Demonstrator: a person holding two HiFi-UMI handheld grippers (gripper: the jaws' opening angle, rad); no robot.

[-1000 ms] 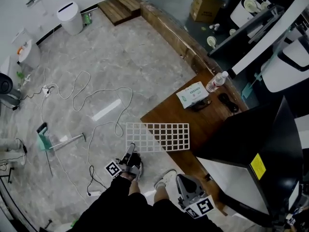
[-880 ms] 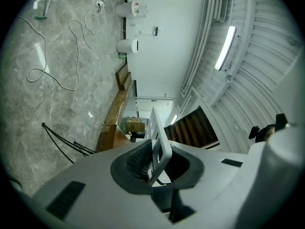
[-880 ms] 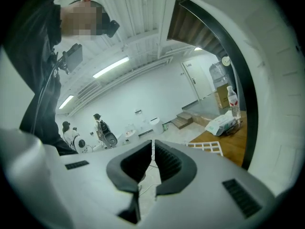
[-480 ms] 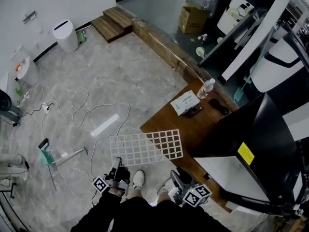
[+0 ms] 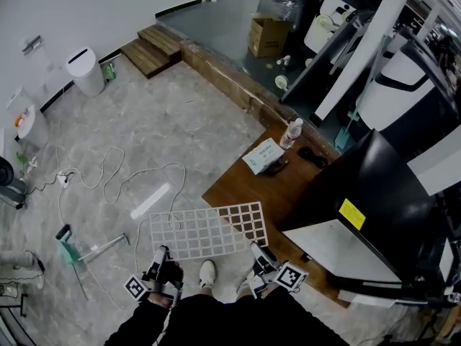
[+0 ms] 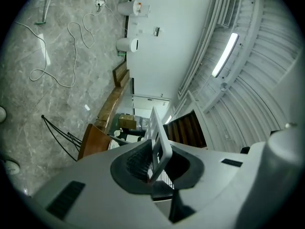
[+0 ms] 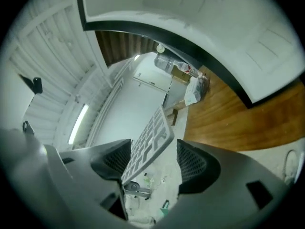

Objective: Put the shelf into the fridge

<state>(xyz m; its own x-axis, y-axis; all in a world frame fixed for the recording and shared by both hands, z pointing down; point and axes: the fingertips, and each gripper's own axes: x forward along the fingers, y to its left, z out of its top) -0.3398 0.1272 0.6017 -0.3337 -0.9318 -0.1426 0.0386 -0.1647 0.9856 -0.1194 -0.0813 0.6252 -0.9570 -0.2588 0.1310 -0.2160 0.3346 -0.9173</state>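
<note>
The white grid shelf (image 5: 205, 231) hangs level above the floor, at the edge of the wooden platform (image 5: 238, 186). My left gripper (image 5: 160, 260) is shut on its near left edge; in the left gripper view the shelf's rim (image 6: 158, 140) is pinched between the pads of the left gripper (image 6: 157, 163). My right gripper (image 5: 258, 256) is at the shelf's near right corner. Its jaws have just been opening, and in the right gripper view the shelf (image 7: 150, 137) lies between the wide-apart pads of the right gripper (image 7: 153, 159), unpressed. The black fridge (image 5: 382, 186) stands to the right, a white panel (image 5: 338, 244) at its front.
On the wooden platform lie a tissue pack (image 5: 263, 155), a bottle (image 5: 291, 132) and a black item (image 5: 313, 157). White cables (image 5: 108, 179) loop over the marble floor beside a green-headed tool (image 5: 68, 240). A white bin (image 5: 83, 71) and a cardboard box (image 5: 268, 34) stand farther off.
The left gripper has lifted the shelf. The right gripper has come in from the right to the shelf's near right corner, and its jaws now stand around the edge.
</note>
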